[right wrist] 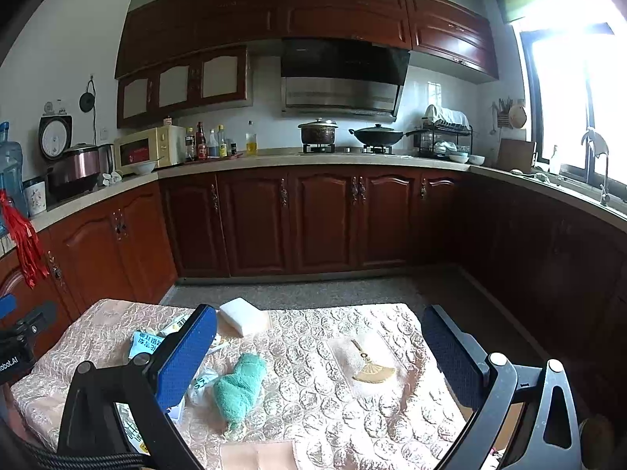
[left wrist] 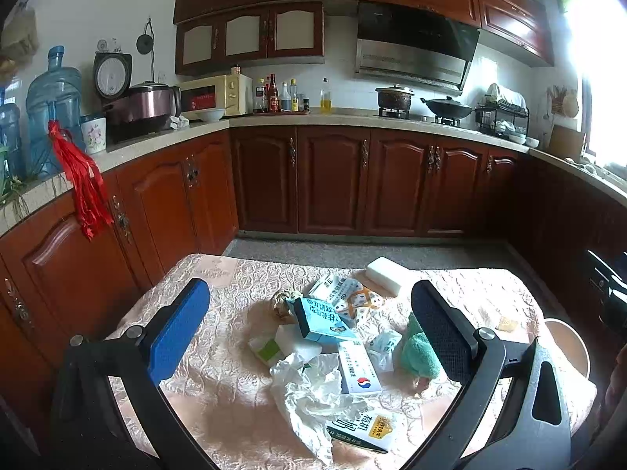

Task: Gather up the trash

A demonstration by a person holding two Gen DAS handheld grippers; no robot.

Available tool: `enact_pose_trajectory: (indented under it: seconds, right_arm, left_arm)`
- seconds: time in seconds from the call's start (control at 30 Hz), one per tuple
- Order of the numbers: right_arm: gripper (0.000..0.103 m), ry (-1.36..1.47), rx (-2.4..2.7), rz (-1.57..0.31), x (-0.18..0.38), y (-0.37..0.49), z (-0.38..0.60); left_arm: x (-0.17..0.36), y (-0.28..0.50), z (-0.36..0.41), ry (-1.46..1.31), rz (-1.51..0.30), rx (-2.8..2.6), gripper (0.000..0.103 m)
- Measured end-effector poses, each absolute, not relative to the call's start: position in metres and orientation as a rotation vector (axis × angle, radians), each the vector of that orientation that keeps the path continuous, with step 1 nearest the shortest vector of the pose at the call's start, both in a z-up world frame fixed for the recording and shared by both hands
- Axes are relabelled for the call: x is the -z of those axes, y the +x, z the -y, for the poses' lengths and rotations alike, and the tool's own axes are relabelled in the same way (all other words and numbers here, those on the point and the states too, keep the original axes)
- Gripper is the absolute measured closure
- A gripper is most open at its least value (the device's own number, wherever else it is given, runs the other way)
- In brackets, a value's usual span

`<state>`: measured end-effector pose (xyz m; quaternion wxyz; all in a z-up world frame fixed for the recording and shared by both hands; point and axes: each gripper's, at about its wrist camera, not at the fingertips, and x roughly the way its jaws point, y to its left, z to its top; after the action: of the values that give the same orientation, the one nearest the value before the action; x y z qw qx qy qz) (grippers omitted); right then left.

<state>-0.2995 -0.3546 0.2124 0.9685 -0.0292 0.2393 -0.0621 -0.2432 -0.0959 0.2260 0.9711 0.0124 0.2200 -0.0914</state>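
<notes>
A heap of trash lies on the patterned tablecloth (left wrist: 219,387): a light blue box (left wrist: 323,319), a white box with a red-blue logo (left wrist: 358,368), a crumpled white plastic bag (left wrist: 309,391), a yellow-labelled packet (left wrist: 362,429), a small brown ball (left wrist: 283,299) and wrappers. My left gripper (left wrist: 309,321) is open above the heap, holding nothing. My right gripper (right wrist: 319,348) is open and empty above the table's right half. A green cloth (right wrist: 239,387) lies between its fingers, also in the left wrist view (left wrist: 419,348).
A white sponge block (right wrist: 243,315) sits near the table's far edge, also seen from the left (left wrist: 386,274). A small gold fan charm (right wrist: 372,370) lies on the cloth. A pale round stool (left wrist: 568,342) stands at the table's right. Wooden cabinets (left wrist: 333,180) ring the room.
</notes>
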Motion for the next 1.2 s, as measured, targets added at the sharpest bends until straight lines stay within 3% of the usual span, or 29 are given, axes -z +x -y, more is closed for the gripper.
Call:
enact_pose_trajectory:
  seconds: [1.2]
  right_arm:
    - [0.0,-0.038,0.139,-0.496,-0.2121,-0.2954,0.36]
  left_arm:
    - [-0.2237,-0.2383,0.0988,0.014,-0.46,0.193,0.001]
